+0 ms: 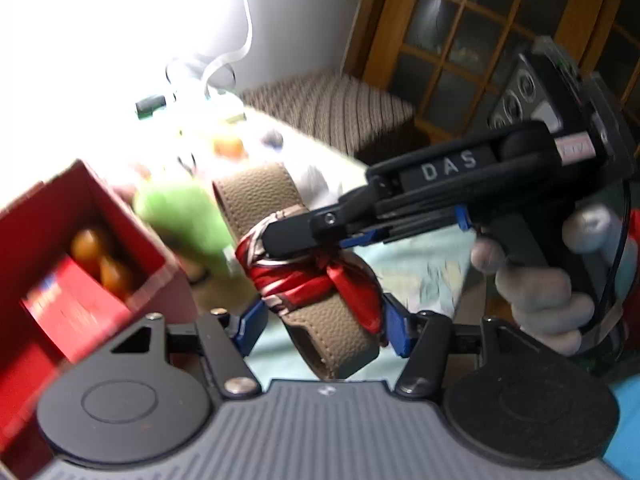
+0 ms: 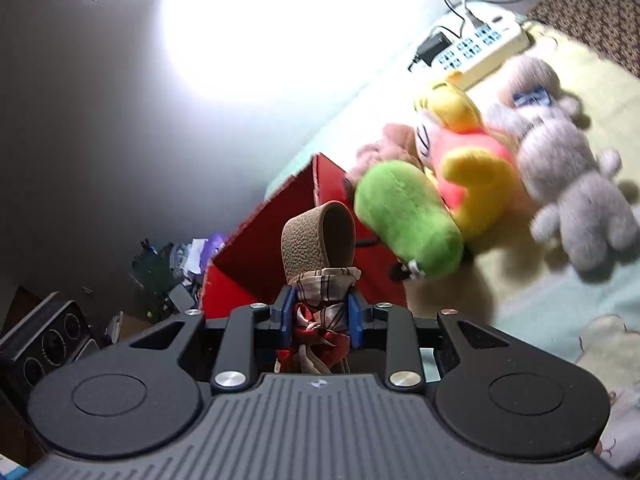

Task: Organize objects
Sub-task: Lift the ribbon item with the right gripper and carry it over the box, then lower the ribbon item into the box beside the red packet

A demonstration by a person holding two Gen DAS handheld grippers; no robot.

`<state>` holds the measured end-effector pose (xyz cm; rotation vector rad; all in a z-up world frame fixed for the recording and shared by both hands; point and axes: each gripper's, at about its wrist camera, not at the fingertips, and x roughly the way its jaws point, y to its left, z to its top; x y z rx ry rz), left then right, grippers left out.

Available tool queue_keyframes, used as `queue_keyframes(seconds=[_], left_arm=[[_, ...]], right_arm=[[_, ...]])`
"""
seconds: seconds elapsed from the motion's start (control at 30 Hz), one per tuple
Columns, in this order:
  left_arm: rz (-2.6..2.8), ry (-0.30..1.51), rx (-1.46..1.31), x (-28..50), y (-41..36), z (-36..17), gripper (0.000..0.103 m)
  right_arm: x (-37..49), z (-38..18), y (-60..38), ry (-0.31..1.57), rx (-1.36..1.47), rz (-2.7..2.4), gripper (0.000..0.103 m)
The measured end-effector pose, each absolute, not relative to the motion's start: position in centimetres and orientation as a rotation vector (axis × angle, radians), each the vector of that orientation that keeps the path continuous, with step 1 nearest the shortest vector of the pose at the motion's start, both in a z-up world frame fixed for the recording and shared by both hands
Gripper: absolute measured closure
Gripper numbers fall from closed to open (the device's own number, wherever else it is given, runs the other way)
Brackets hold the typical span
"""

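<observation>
A tan leather strap (image 1: pixel 256 196) with a red patterned scarf (image 1: pixel 316 280) knotted round it hangs in the air between both grippers. My left gripper (image 1: pixel 322 328) has its blue pads against the strap's lower part and the scarf's bow. My right gripper (image 1: pixel 280 240) comes in from the right and is clamped on the scarf knot. In the right wrist view, the right gripper (image 2: pixel 320 316) pinches the scarf (image 2: pixel 322 284), and the strap (image 2: pixel 304 240) loops up above it. To the left stands an open red box (image 1: pixel 52 216) holding orange balls (image 1: pixel 100 256).
A green plush (image 2: pixel 404 216), a yellow and red plush (image 2: pixel 472 168) and a grey plush (image 2: pixel 572 184) lie on the pale tablecloth (image 2: pixel 560 304) beside the red box (image 2: pixel 256 240). A power strip (image 2: pixel 480 44) sits behind them. A striped seat (image 1: pixel 340 112) and a wooden cabinet (image 1: pixel 500 40) stand beyond.
</observation>
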<state>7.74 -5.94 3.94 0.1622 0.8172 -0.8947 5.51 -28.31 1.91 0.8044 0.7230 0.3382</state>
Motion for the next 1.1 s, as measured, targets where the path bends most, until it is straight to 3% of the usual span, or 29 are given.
queue_keyframes(seconds=[0.47, 0.87, 1.1], left_arm=[[-0.604, 0.641, 0.108, 13.2, 0.3, 9.6, 0.043], [-0.392, 0.857, 0.01, 18.3, 7.4, 2.5, 0.043], [-0.355, 1.015, -0.023, 20.7, 7.7, -1.5, 0.043]], right_arm=[[16.7, 7.6, -18.2, 0.648, 0.654, 0.57, 0.074], [24.6, 0.9, -9.2, 0.949, 0.552, 0.595, 0.074], [26.5, -1.3, -7.0, 1.105, 0.453, 0.589, 0.074]])
